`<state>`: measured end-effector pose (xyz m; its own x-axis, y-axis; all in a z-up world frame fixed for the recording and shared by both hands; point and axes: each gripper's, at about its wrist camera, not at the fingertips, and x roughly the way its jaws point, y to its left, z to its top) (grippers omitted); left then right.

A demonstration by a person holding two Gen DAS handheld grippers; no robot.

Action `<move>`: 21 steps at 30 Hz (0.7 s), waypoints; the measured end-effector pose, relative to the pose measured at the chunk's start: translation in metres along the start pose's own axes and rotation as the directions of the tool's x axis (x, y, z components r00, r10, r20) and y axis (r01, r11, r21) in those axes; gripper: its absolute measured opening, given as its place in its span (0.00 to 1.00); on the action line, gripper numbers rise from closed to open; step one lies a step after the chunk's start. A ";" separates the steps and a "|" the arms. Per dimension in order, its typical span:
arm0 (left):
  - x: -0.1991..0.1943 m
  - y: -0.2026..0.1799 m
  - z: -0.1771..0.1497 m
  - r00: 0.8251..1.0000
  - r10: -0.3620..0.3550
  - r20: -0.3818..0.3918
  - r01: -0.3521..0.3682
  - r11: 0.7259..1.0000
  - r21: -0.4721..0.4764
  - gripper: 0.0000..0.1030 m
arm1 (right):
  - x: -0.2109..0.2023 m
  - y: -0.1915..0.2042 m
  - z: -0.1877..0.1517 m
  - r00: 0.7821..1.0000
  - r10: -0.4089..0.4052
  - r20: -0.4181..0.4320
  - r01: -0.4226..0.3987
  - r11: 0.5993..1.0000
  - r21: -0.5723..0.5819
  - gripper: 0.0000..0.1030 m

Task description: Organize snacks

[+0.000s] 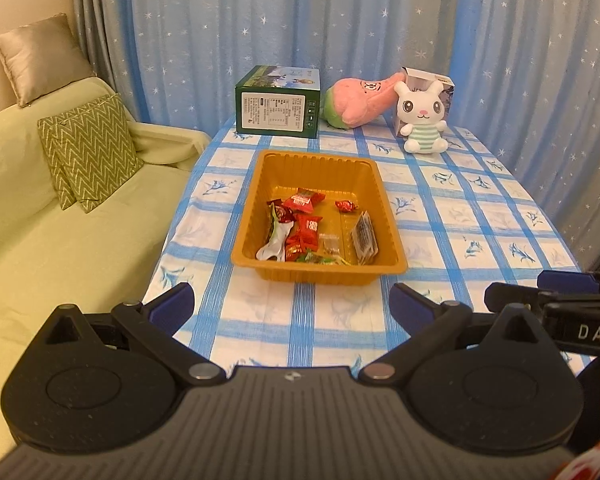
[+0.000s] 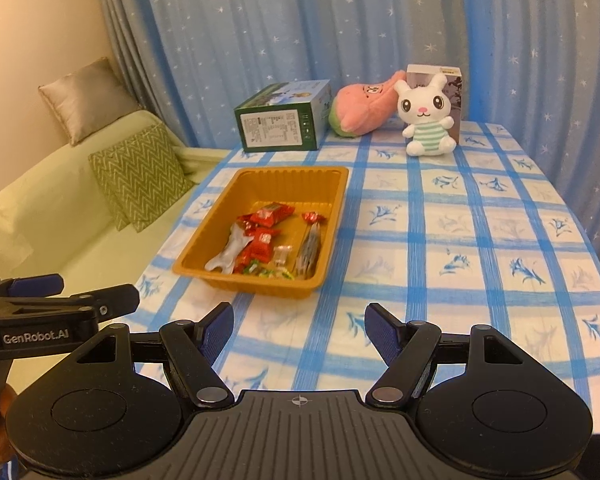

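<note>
An orange plastic tray (image 1: 244,216) sits on the checked tablecloth; it also shows in the right wrist view (image 2: 204,236). Inside lie several snacks: red packets (image 1: 304,200), a red wrapped candy (image 1: 346,205), a white wrapper (image 1: 274,244) and a grey sachet (image 1: 365,238). My left gripper (image 1: 292,300) is open and empty, held back from the tray's near wall. My right gripper (image 2: 300,326) is open and empty, near the table's front, to the right of the tray. Each gripper shows at the edge of the other's view.
A green box (image 1: 278,106), a pink plush (image 1: 360,100) and a white rabbit plush (image 1: 422,120) before a small carton stand at the table's far edge. A green sofa (image 1: 60,240) with cushions is on the left. Blue starred curtains hang behind.
</note>
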<state>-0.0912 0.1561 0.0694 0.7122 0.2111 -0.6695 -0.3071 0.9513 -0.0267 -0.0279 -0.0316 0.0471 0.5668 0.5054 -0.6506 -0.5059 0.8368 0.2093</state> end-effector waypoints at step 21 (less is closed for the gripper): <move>-0.034 -0.007 -0.026 1.000 -0.011 0.027 0.011 1.000 0.011 1.00 | -0.033 0.010 -0.024 1.000 -0.003 0.028 0.004 1.000 -0.017 0.70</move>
<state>-0.1301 0.1367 0.0732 0.7326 0.2065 -0.6486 -0.2922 0.9560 -0.0257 -0.0678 -0.0448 0.0535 0.5863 0.5085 -0.6307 -0.5150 0.8349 0.1944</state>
